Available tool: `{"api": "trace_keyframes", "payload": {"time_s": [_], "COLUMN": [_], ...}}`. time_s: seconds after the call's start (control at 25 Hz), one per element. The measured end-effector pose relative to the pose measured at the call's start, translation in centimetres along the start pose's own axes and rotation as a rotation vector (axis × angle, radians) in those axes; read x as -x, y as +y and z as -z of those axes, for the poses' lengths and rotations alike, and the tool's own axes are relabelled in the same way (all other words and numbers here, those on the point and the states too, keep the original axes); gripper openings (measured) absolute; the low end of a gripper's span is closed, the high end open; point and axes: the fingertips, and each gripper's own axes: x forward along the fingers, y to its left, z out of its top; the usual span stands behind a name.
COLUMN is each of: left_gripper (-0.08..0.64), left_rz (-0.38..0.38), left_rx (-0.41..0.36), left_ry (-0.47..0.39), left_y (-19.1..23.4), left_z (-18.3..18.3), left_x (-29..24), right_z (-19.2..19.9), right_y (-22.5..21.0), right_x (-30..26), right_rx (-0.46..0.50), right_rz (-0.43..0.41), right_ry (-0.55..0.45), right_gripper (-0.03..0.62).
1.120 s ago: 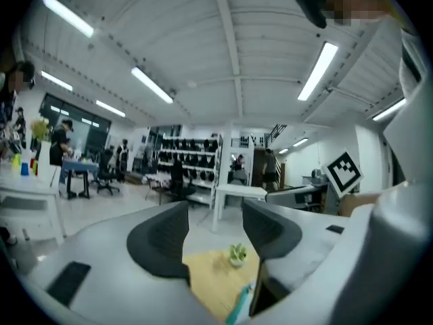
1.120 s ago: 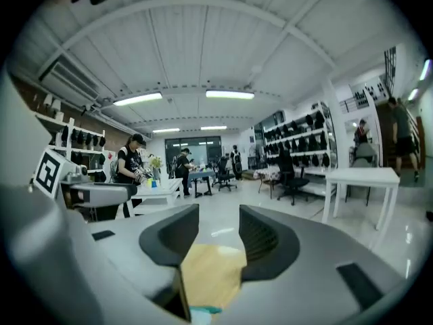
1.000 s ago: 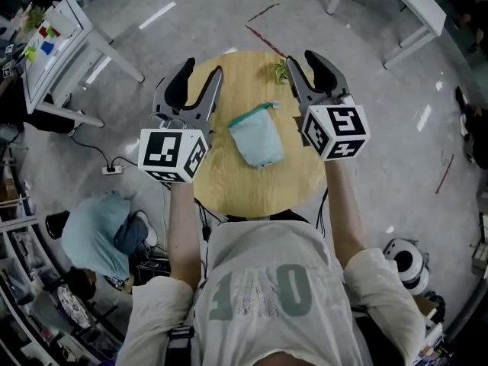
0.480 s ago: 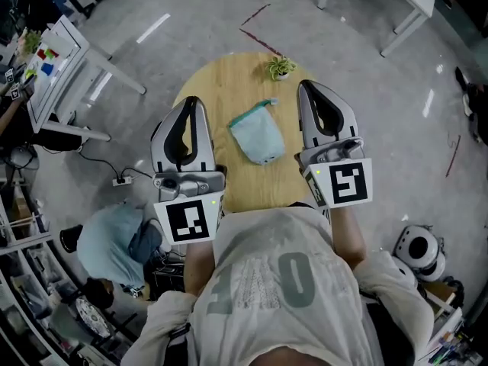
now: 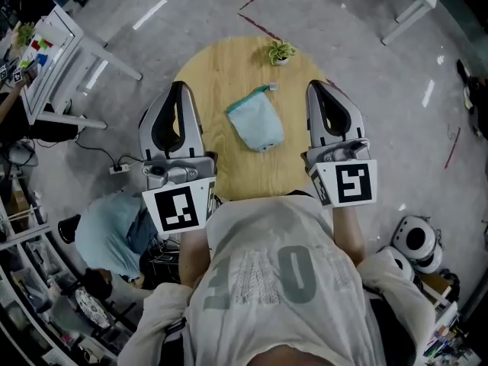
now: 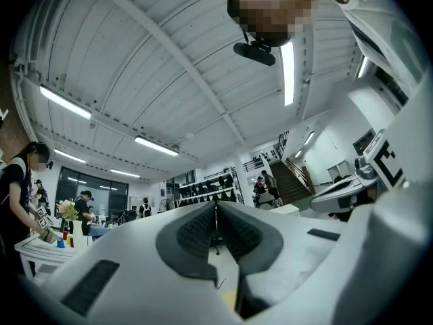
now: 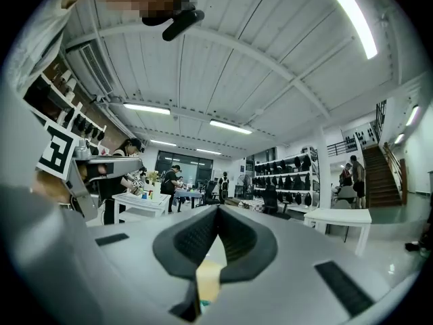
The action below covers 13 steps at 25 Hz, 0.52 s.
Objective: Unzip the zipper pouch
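Note:
A teal zipper pouch (image 5: 256, 121) lies flat near the middle of the round wooden table (image 5: 217, 71), its pull tab at the far end. My left gripper (image 5: 177, 89) hovers over the table's left edge, left of the pouch and apart from it, shut with nothing between its pads. My right gripper (image 5: 316, 87) hovers at the table's right edge, also shut and empty. In the left gripper view the left gripper (image 6: 216, 206) points up at the room and ceiling. The right gripper (image 7: 217, 212) does the same in its own view, and the pouch shows in neither.
A small potted plant (image 5: 280, 52) stands at the table's far edge. White tables stand at the far left (image 5: 65, 48) and far right (image 5: 408, 2). A person in light blue (image 5: 107, 231) sits low at the left, near a power strip (image 5: 116, 169) on the floor.
Both grippers went from open to shut with nothing in them. They drew back from beside the pouch toward my body and now sit lower in the head view.

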Motion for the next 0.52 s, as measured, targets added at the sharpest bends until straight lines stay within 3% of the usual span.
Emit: {"api": "trace_keyframes", "payload": {"time_s": [0.52], "left_gripper": [0.032], "left_rz": [-0.005], "left_rx": [0.011], "left_ry": [0.029], "left_y": [-0.08], "left_z": [1.00], "left_x": [-0.54], "right_z": [0.94], "right_y": [-0.77], "right_x": [-0.70], "right_rx": [-0.004], "right_rz": [-0.003], "right_ry": [0.019], "right_gripper": [0.029]}}
